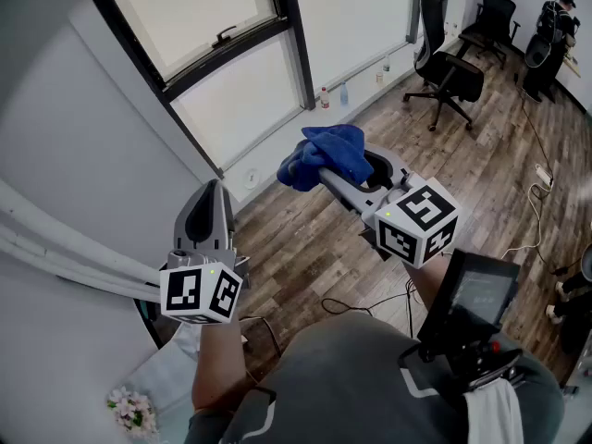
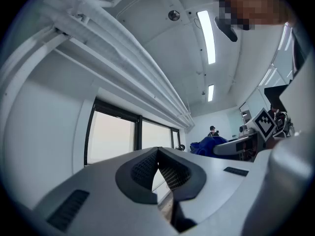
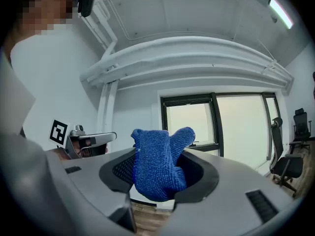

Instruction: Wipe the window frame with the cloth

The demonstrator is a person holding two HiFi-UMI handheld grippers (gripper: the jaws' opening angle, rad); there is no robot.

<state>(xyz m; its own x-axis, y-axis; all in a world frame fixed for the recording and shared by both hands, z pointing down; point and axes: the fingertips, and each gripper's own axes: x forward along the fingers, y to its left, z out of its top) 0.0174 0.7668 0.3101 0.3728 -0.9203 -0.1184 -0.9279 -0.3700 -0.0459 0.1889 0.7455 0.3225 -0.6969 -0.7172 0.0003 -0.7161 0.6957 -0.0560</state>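
Observation:
The blue cloth [image 1: 326, 153] is bunched between the jaws of my right gripper [image 1: 347, 166], which is shut on it and held up in the air in front of the window. In the right gripper view the cloth [image 3: 158, 163] fills the gap between the pads and hangs below them. The black window frame [image 1: 231, 37] runs across the upper left, with its handle [image 1: 223, 35] on the crossbar; it also shows as the frame [image 3: 214, 119]. My left gripper [image 1: 216, 189] is lower left, shut and empty, pointing at the wall below the window [image 2: 139, 132].
White pipes [image 1: 55, 248] run along the wall at left. Small bottles [image 1: 325, 97] stand on the wood floor by the wall. Black office chairs [image 1: 449, 72] and a person [image 1: 560, 12] are at the far right. Cables [image 1: 541, 183] lie on the floor. Flowers [image 1: 129, 410] sit bottom left.

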